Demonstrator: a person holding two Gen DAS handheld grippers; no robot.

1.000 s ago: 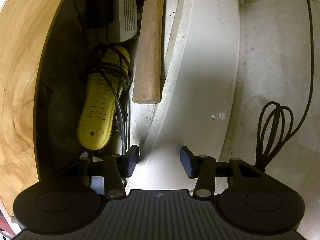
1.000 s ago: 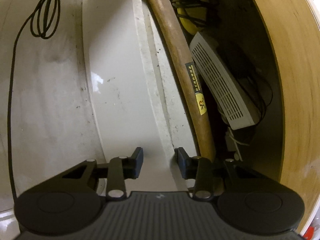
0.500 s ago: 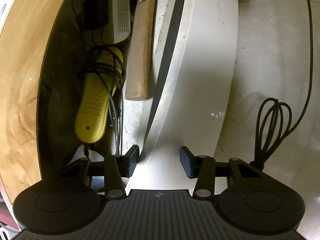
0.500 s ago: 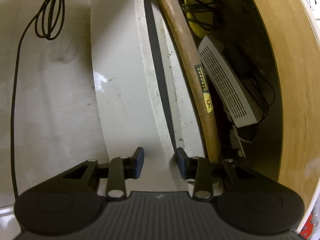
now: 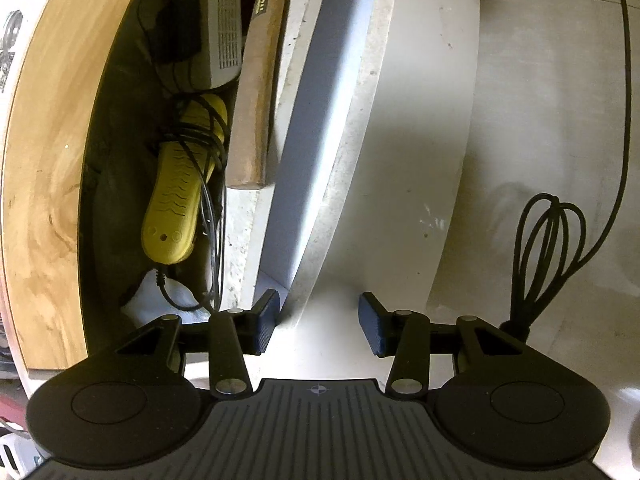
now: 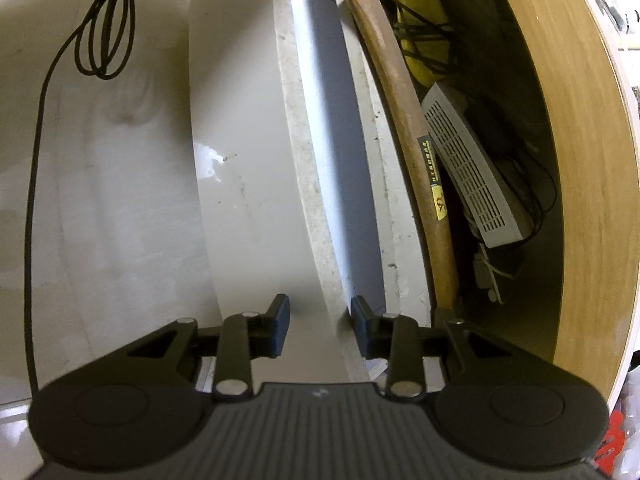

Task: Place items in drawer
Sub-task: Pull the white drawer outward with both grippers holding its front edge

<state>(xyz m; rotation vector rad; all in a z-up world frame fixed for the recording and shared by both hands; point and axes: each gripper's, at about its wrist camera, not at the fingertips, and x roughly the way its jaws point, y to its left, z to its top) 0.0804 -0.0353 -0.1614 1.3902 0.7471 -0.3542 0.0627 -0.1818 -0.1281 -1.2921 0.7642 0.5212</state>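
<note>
Left wrist view showed the wooden desk top [image 5: 44, 152] curving down the left edge, with the open drawer [image 5: 120, 168] beneath it and the white drawer front [image 5: 416, 128] running lengthwise away from the camera. Right wrist view showed the same drawer [image 6: 536, 240] from the opposite end, the white drawer front [image 6: 244, 120] on its left and the desk top [image 6: 580, 140] on its right. Inside the drawer lay, largest first, a hammer handle [image 5: 256, 92], a white vented box [image 5: 222, 20] and a yellow device [image 5: 176, 192] wrapped in black cable. All three lay with their long axes parallel to the drawer front. In the right wrist view the hammer handle [image 6: 416, 152] lay nearest the front, the white vented box [image 6: 468, 172] beside it and the yellow device [image 6: 416, 12] at the far end.

A gap showed between the drawer front and the inner white panel [image 5: 280, 92], so the drawer stood partly out. The left tongs [image 5: 318, 322] were spread wide with the top edge of the drawer front between the pads, not touching it. The right tongs [image 6: 320, 326] were likewise spread, straddling the same edge at the other end, holding nothing. Each hand stood equally near the front. Judged from this, the items were stowed and the coming move turned on the front lying directly ahead of both tongs. A looped black cable [image 5: 548, 256] rested on the floor [image 5: 552, 100], well apart from the drawer.
</note>
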